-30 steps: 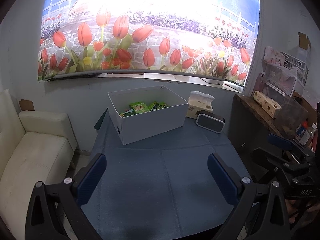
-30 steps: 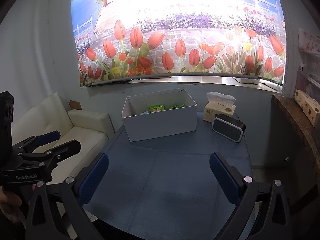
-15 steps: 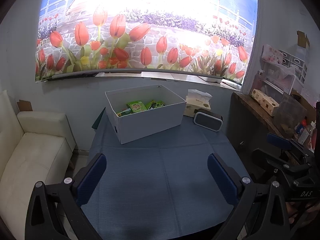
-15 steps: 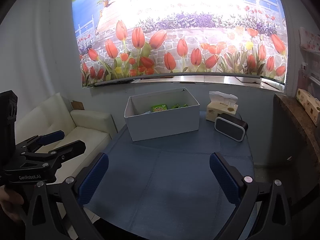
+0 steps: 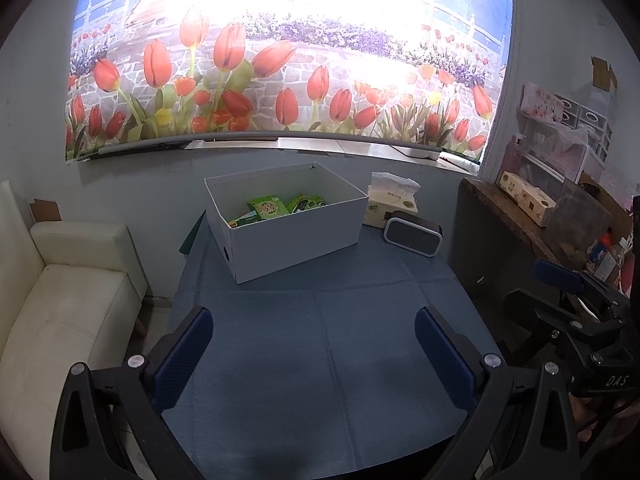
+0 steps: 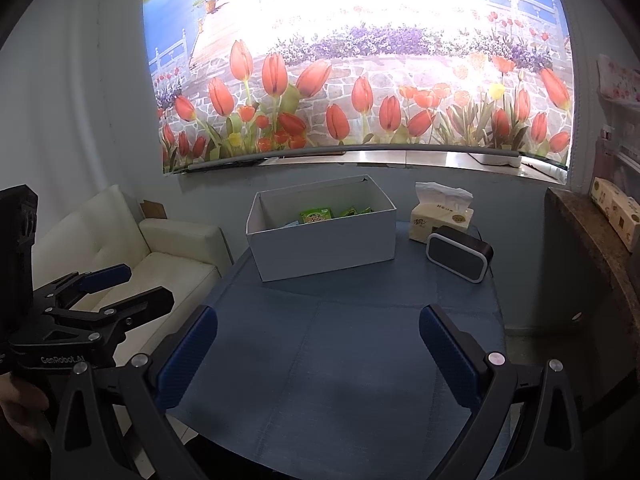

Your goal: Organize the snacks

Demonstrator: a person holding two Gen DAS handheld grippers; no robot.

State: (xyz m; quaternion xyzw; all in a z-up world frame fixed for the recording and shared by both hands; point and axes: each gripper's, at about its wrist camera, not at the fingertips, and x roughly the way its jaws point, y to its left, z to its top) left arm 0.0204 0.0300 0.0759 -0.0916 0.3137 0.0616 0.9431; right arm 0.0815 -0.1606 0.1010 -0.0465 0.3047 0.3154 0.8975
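Left wrist view showing green snack packets [image 5: 269,209] lying inside white box [image 5: 296,236], box sitting beside tissue pack [image 5: 390,204], left gripper [image 5: 314,346] and right gripper [image 6: 318,344] both gaping wide, holding nothing.

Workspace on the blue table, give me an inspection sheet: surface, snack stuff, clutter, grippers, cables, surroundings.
Surface: table under a blue cloth, near half bare.
Job's things: white box at the far side, open-topped; green snack packets lie inside.
Clutter: tissue box and black speaker right of the box, apart from it.
Grippers: left gripper and right gripper both open, holding nothing, above the near table.
Cables: nothing seen.
Surroundings: white sofa to the left, tulip mural on the back wall, cluttered wooden shelf to the right.
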